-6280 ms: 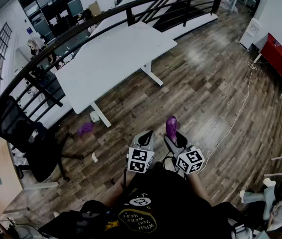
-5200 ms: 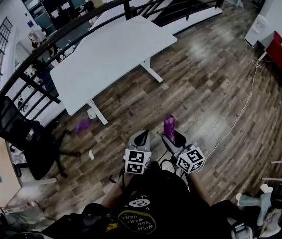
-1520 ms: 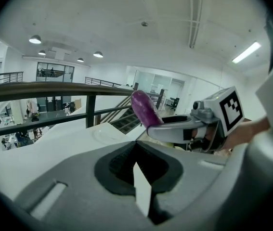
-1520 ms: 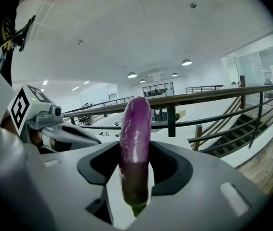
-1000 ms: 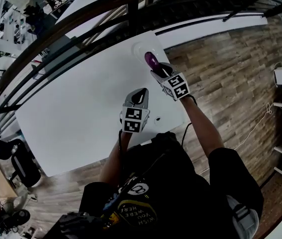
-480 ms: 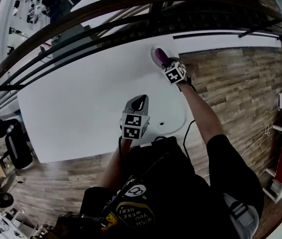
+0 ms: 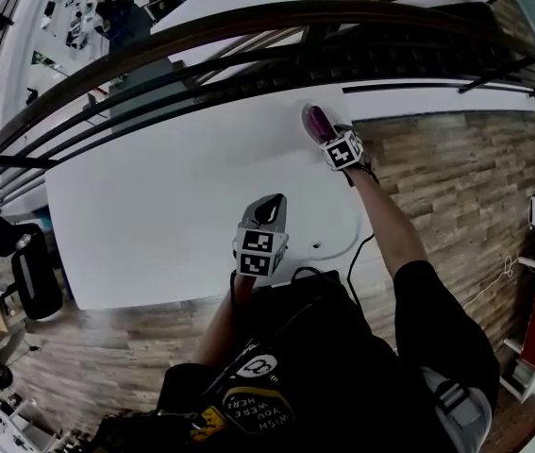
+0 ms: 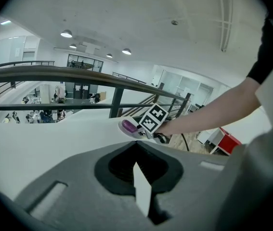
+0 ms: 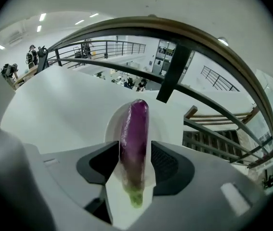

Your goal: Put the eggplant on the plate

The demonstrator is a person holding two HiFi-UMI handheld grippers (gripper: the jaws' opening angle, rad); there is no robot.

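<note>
A purple eggplant (image 9: 134, 138) with a green stem end lies lengthwise on a small white plate (image 9: 111, 125) at the far right corner of the white table (image 7: 154, 206). My right gripper (image 9: 134, 170) reaches down over the plate with the eggplant between its jaws. The jaws are opening, and a thin gap shows beside the right pad. In the head view the eggplant (image 7: 318, 121) pokes out past the right gripper (image 7: 329, 138). My left gripper (image 7: 267, 208) hovers shut and empty over the table's near side. From the left gripper (image 8: 139, 177) view, the eggplant (image 8: 127, 126) sits far ahead.
A dark curved railing (image 7: 201, 26) runs just behind the table and the plate. The table's right edge drops to the wooden floor (image 7: 456, 159). A small round hole (image 7: 316, 246) marks the tabletop near a black cable (image 7: 357, 253).
My right gripper has come down toward the far corner and set the eggplant onto the plate. The left gripper drifted a little across the table's near side.
</note>
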